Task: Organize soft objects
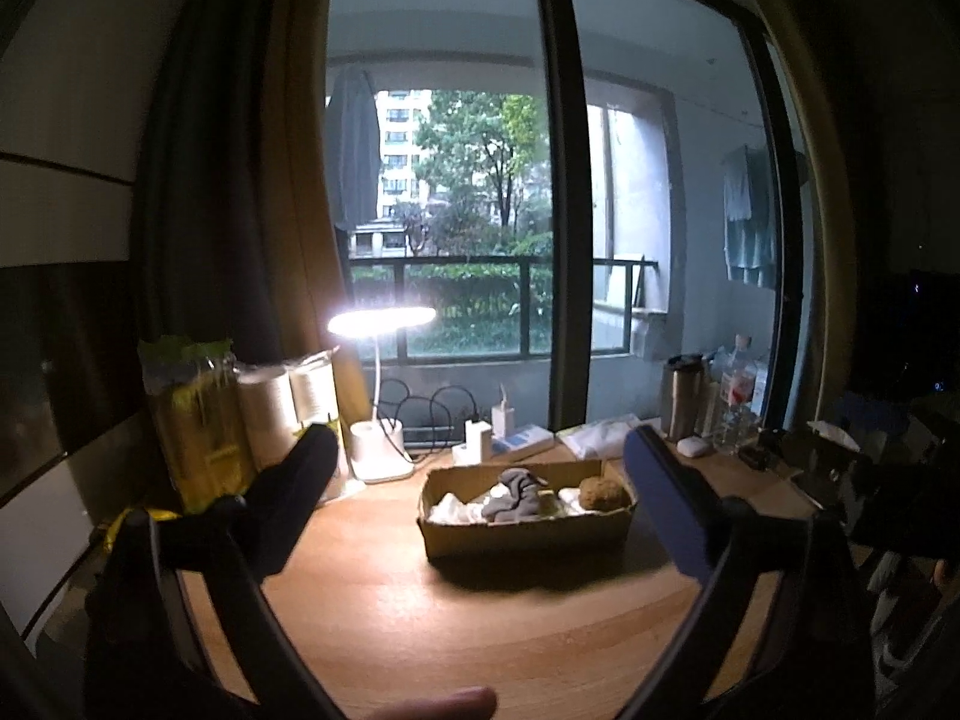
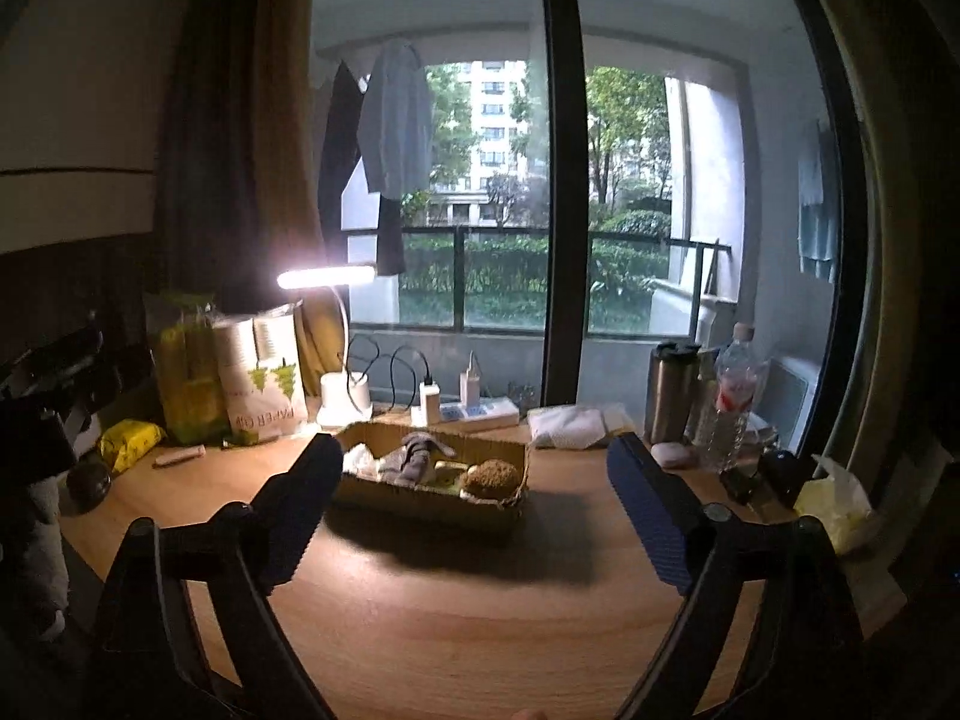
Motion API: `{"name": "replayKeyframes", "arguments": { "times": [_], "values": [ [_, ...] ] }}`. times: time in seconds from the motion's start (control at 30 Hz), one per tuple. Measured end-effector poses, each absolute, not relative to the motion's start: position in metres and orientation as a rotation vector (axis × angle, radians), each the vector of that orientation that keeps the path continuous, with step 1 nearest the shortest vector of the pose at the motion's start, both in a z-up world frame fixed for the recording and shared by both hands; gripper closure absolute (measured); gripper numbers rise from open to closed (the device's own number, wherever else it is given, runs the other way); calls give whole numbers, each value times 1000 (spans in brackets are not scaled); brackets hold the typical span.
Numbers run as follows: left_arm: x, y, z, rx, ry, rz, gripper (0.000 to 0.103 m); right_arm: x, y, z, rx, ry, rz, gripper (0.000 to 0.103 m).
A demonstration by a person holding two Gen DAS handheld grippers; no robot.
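A shallow cardboard box [image 1: 528, 531] stands on the wooden desk, also in the right wrist view [image 2: 429, 504]. In it lie a grey sock [image 1: 516, 495] [image 2: 417, 457], white soft pieces [image 1: 453, 507] [image 2: 362, 457] and a brown fuzzy ball [image 1: 603, 493] [image 2: 492, 476]. My left gripper [image 1: 480, 468] is open and empty, held above the desk in front of the box. My right gripper [image 2: 474, 468] is open and empty, also in front of the box, nearer its right end.
A lit desk lamp [image 1: 381, 324] stands behind the box, with a power strip and chargers [image 2: 468, 405]. Paper-cup packs [image 2: 264, 381] and a yellow packet [image 2: 129, 441] sit left. A steel tumbler [image 2: 672, 393], water bottle [image 2: 735, 396] and tissues [image 2: 570, 423] sit right.
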State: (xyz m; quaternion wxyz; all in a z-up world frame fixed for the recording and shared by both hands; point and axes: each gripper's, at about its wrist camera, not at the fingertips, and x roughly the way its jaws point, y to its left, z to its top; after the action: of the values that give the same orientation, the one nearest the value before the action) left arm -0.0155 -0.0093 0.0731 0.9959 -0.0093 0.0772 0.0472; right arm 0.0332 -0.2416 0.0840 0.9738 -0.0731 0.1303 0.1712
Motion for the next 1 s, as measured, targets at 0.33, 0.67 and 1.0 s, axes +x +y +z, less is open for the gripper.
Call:
{"name": "replayKeyframes", "arguments": {
  "times": [0.33,0.67,1.0],
  "values": [
    [-19,5,74,-44,153,116,4,27,-237,101,-165,232,338,8],
    [-19,5,70,-44,159,90,4,29,-233,98,-173,237,341,8],
    [-18,6,67,-41,173,82,4,31,-234,95,-172,249,339,8]
  ]
}}
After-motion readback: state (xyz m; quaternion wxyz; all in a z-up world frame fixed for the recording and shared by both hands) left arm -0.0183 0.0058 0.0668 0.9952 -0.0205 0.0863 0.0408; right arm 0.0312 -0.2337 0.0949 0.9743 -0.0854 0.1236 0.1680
